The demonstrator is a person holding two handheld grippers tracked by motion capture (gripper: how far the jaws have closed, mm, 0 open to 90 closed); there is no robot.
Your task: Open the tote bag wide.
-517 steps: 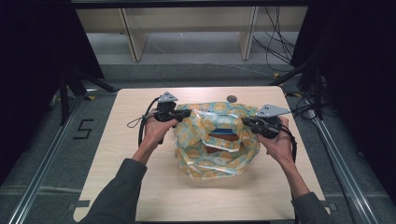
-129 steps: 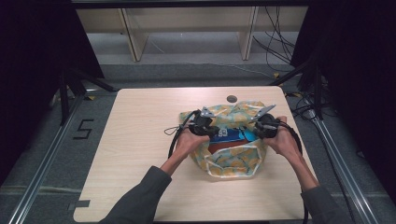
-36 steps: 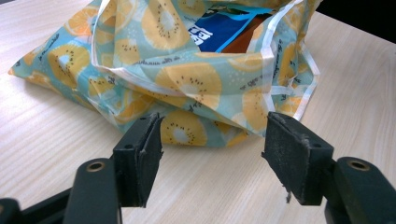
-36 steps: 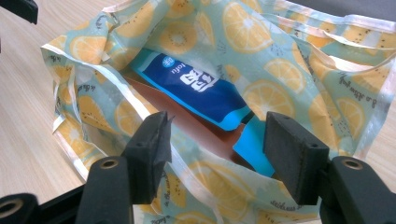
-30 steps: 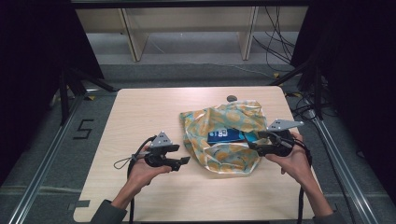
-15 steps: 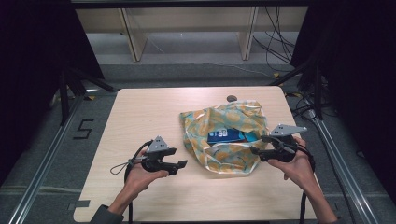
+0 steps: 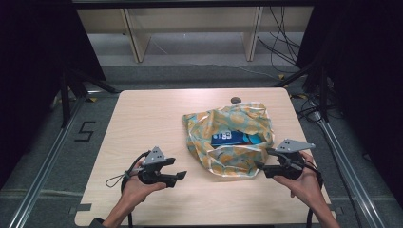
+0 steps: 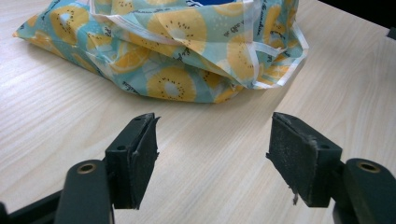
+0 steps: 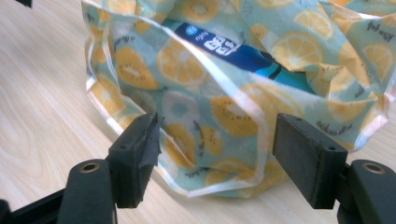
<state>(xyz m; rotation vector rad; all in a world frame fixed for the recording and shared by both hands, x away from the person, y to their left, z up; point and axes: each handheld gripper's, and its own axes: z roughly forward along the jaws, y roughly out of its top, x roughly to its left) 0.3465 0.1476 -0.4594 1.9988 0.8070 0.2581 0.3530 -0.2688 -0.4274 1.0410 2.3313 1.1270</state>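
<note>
Both hands have pulled back from the bag since a moment ago.

The fruit-print bag (image 7: pixel 229 138) lies on the table (image 7: pixel 142 118) with a blue packet (image 7: pixel 233 138) inside; its white writing is too blurry to read. The left gripper (image 7: pixel 177 177) sits well left of the bag, the right gripper (image 7: pixel 261 169) just beside it. Both jaws have just been opening, wide and empty. The packing looks done; next, move away.

Packet (image 7: pixel 234 138) in bag (image 7: pixel 216 159) on table (image 7: pixel 142 118)
</note>
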